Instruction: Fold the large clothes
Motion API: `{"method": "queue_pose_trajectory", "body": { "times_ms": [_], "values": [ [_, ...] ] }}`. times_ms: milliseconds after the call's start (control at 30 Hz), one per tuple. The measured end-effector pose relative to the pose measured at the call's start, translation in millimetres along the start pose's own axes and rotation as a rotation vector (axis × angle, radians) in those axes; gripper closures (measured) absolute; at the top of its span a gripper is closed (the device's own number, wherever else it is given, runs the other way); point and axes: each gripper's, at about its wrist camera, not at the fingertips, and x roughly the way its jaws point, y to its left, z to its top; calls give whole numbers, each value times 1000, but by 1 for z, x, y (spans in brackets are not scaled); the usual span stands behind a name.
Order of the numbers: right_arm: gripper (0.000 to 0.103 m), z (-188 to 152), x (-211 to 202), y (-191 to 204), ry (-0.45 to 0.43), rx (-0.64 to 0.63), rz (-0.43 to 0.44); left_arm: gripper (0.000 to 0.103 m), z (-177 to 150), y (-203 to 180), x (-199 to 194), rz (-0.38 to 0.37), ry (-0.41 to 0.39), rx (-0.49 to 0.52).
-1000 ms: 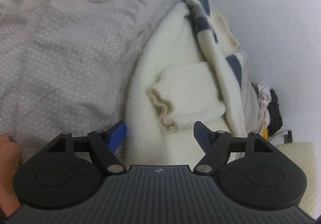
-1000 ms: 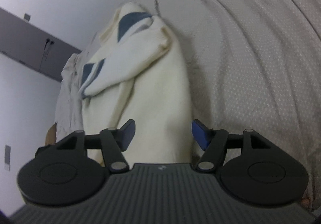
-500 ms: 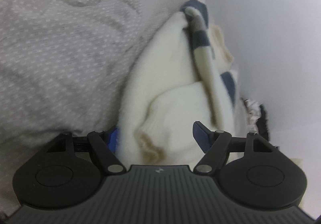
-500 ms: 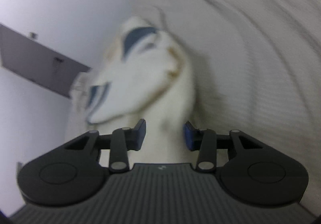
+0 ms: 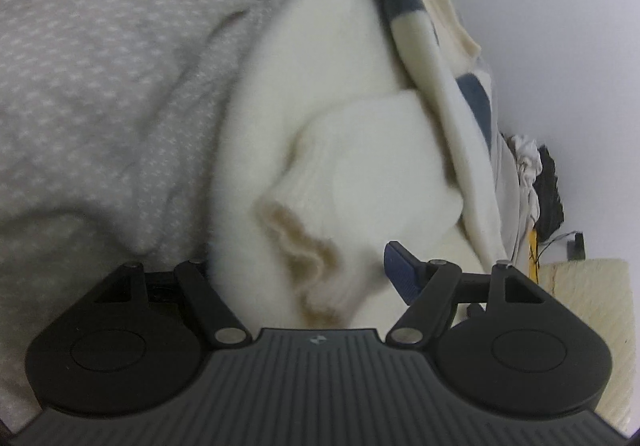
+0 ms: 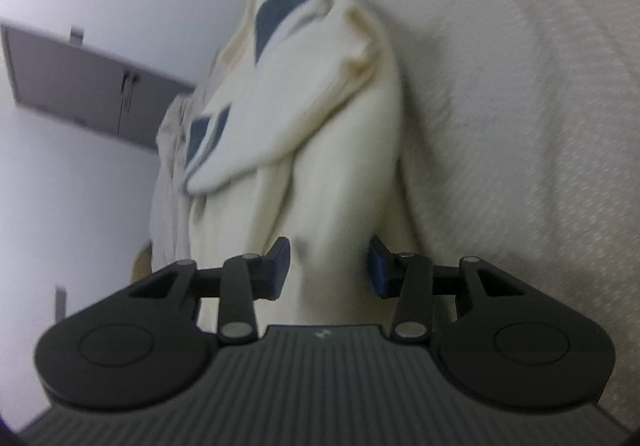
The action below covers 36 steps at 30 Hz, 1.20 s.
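A cream-white sweater [image 5: 340,94] with navy blue stripes lies bunched on a grey dotted bed cover [image 5: 100,66]. One sleeve with a brownish cuff [image 5: 300,238] lies on top. My left gripper [image 5: 304,266] is wide open around the sweater's near edge; its left finger is hidden under the fabric and its right finger [image 5: 400,270] shows. In the right wrist view the same sweater [image 6: 320,126] stretches away from me. My right gripper [image 6: 328,266] is closed on a fold of its near edge, with fabric filling the gap between the pads.
A white wall [image 5: 560,26] runs along the bed. A pile of other clothes [image 5: 532,174] and a beige cushion [image 5: 592,286] sit at the far right. A grey wall panel [image 6: 80,86] shows in the right wrist view. The bed cover [image 6: 520,126] spreads to the right.
Both grippers moved forward onto the sweater's near edge. The right gripper narrowed from open to gripping the fabric. The left gripper's left finger slid under the sweater.
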Motion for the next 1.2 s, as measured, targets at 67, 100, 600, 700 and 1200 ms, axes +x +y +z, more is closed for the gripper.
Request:
{"method": "queue_pose_trajectory", "body": {
  "times_ms": [67,100,600,700,1200],
  "values": [
    [59,-6,1,10,22,-95,-54,39,1,-2,4,17,-3,-3],
    [59,-8,2,11,28,-118,-75,46,1,-3,4,30,-8,-3],
    [92,-24,-81,55,-219,-254,99,85,-13,-24,-108,-285,-258,101],
    [93,-30,-104,68,-227,-283,131,85,-24,-25,-133,-303,-276,111],
    [93,-73,-217,98,-215,-355,262,85,-118,-30,-243,-368,-279,184]
  ]
}}
